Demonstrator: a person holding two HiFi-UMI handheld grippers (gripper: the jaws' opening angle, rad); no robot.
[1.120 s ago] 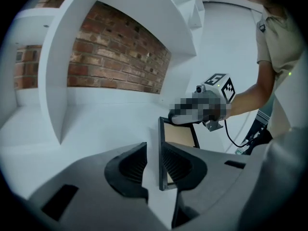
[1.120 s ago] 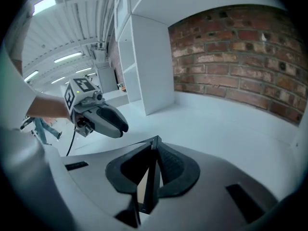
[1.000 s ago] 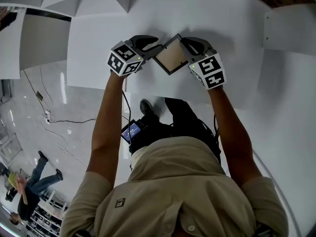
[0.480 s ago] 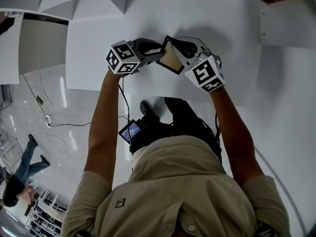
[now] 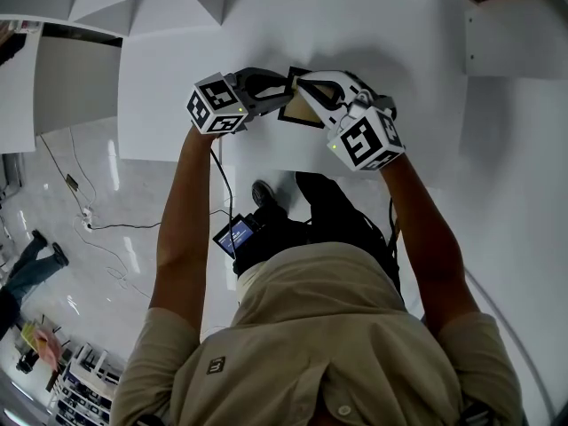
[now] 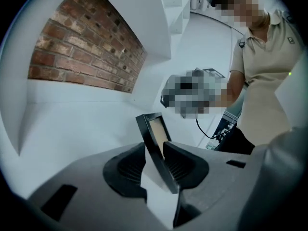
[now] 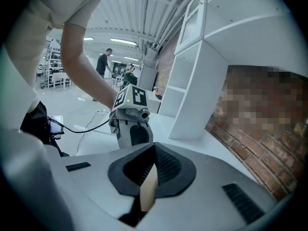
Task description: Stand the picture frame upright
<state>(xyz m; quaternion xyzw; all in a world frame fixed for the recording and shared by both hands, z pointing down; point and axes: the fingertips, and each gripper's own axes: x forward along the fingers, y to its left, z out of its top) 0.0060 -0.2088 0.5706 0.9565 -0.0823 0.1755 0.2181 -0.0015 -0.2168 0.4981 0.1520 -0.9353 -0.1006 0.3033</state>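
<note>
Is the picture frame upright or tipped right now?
Tipped: the picture frame leans aslant, clamped in the left gripper. Whether its lower edge touches the white table cannot be told.

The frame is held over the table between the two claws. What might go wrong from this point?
1. The left claw pinches only a thin edge of the frame, which leans between its jaws. It may twist or slip out and drop to the table.
2. The right claw has just closed on a thin tan flap, possibly the frame's stand. Pulling against the left grip might bend or tear it.
</note>
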